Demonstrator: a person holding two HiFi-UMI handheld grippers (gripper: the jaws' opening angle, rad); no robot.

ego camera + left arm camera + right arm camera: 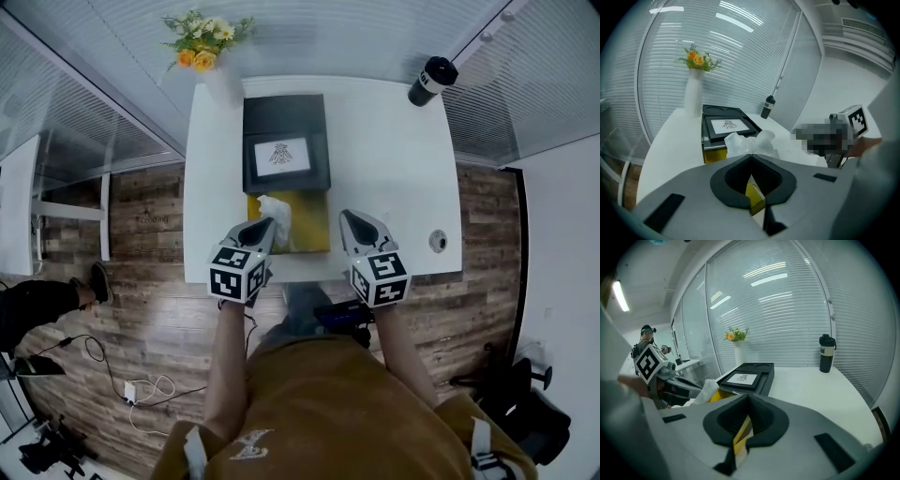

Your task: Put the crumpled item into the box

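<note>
The left tongs are pinched shut on the crumpled white paper, which sits at the left side of the open yellow box on the white worktop. The right tongs are closed on nothing, just beside the box's right edge. A black lid lies against the box's far side.

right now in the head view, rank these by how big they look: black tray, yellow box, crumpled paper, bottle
1. black tray
2. yellow box
3. crumpled paper and bottle look about alike, so I won't rank them.
</note>
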